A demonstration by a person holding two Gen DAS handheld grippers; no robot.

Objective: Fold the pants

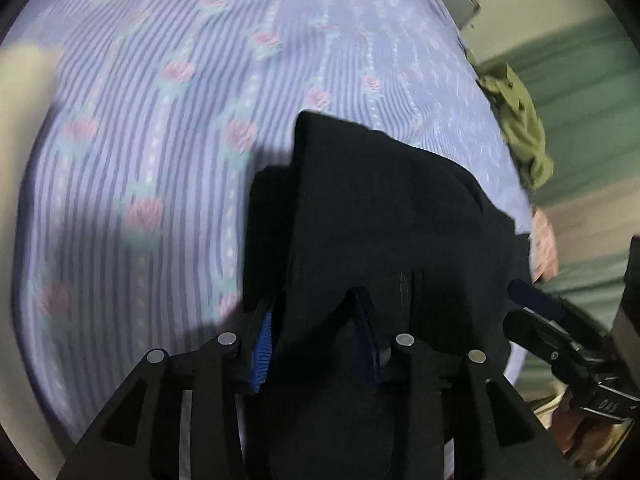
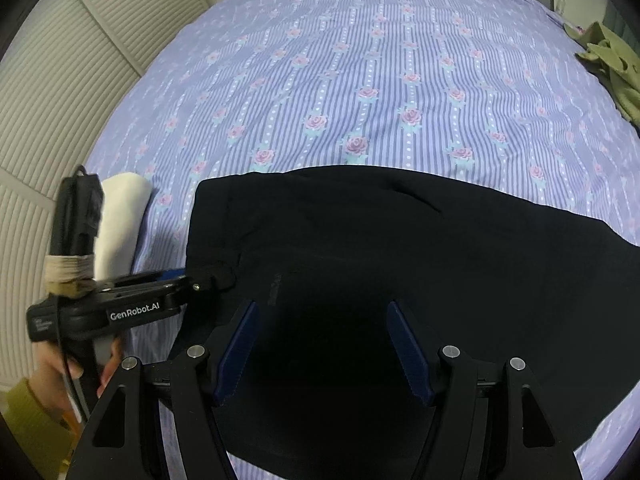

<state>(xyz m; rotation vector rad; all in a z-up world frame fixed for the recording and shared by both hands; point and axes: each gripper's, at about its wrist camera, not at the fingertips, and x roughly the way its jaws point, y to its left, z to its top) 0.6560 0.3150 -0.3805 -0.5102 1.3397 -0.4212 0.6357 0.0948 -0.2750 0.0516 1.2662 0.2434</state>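
Black pants [image 2: 400,240] lie spread across the near part of a bed with a lilac striped sheet with roses [image 2: 360,80]. In the right wrist view my left gripper [image 2: 212,278] comes in from the left and is shut on the pants' left edge, which bunches at its tips. In the left wrist view my left gripper [image 1: 316,312] has that black cloth [image 1: 380,208] pinched between its blue pads [image 1: 262,348] and draped forward over them. My right gripper [image 2: 322,320] hangs open just above the middle of the pants, with nothing pressed between its pads.
A crumpled olive garment [image 2: 612,68] lies at the bed's right edge. A white folded cloth [image 2: 120,220] rests at the left edge, beside louvred doors [image 2: 60,100]. A hand in a yellow-green sleeve [image 2: 52,368] holds the left gripper.
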